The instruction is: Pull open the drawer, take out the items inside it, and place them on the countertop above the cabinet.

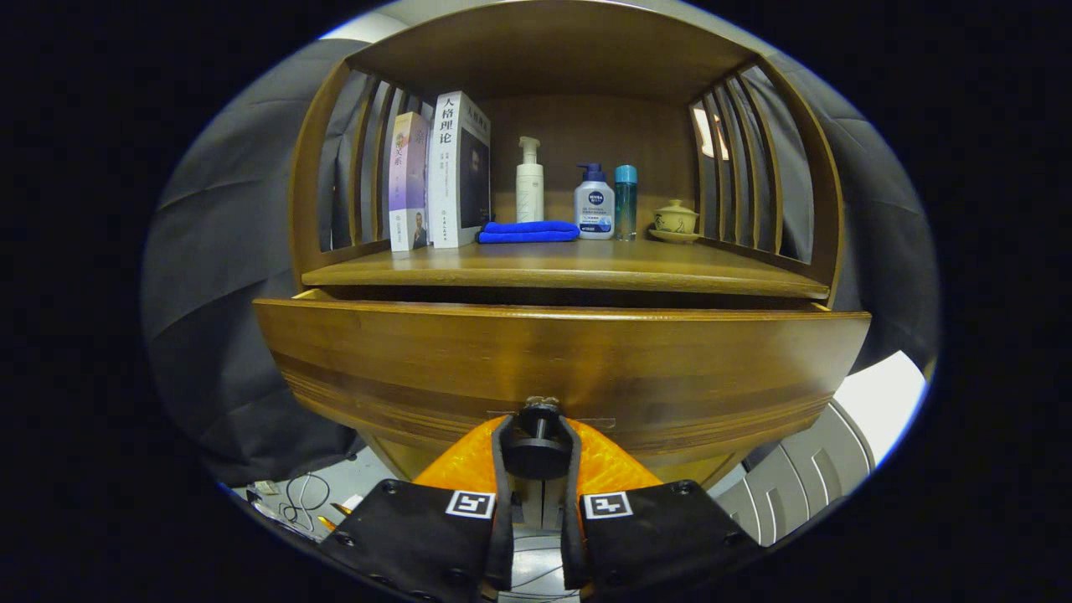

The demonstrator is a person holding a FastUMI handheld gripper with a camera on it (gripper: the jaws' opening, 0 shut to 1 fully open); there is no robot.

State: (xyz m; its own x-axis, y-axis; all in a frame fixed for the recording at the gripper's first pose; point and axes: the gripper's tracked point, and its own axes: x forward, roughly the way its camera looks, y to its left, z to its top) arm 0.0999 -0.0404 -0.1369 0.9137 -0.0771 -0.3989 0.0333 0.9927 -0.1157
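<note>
We have the gripper [537, 444] closed around the knob [537, 456] at the middle of the drawer [561, 360] front, a finger pressing on each side of its stem. The drawer already stands out a little from under the countertop [561, 266], a dark gap showing along its upper edge, yet its inside is hidden from us, so we cannot say what items lie there.

To do this step well, we judge that we should pull straight back along the drawer's run, keep the grip level on the knob so it does not slip off the disc, and stop once the opening is wide enough to reach in.

Taking the blue folded cloth [528, 231] on the countertop as our landmark: left of it stand two books [440, 172], their spines printed in Chinese characters; just behind it rises a white pump bottle [529, 180]; right of it a pump bottle [594, 205] carrying a dark blue brand badge too small to read surely, then a teal bottle [626, 201], then a lidded cup [675, 219] on a saucer.
</note>
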